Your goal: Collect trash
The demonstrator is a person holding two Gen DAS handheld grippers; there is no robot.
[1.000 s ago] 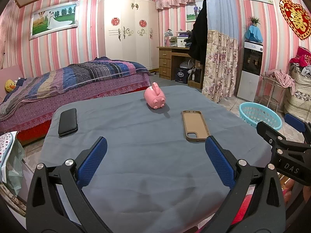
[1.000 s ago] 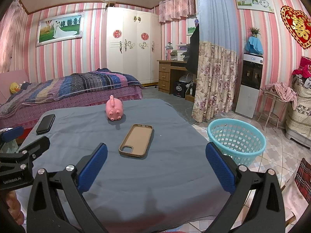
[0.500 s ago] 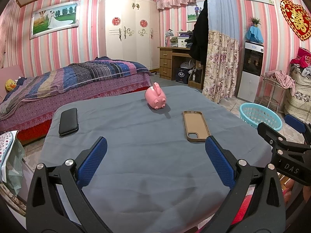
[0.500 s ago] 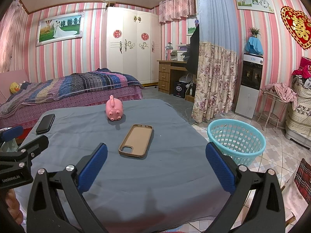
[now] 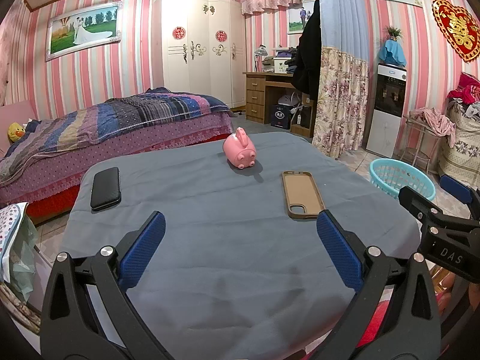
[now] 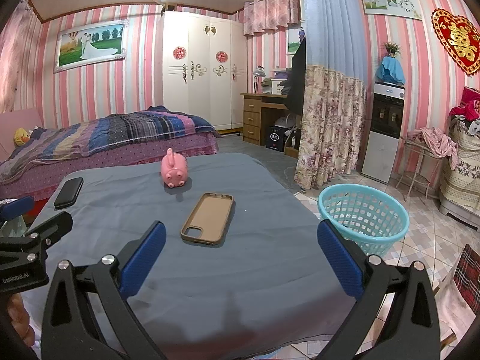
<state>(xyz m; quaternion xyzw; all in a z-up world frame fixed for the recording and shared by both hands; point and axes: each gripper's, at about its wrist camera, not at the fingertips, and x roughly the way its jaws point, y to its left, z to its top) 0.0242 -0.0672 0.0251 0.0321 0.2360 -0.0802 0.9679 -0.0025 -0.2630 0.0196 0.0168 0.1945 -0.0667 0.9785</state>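
Beside table [image 6: 270, 270], turquoise basket [image 6: 363, 234] on floor, nothing visible inside.

I'm seeing matt grey cloth [image 5: 240, 255] lying softly creased across the frame's middle. The pink pig [image 5: 239, 149] above centre is looking like smooth glossy plastic. The tan phone case [image 6: 207, 218] is showing a matt, rubbery finish. At right, the turquoise basket [image 6: 363, 214] is reading as open-lattice plastic.
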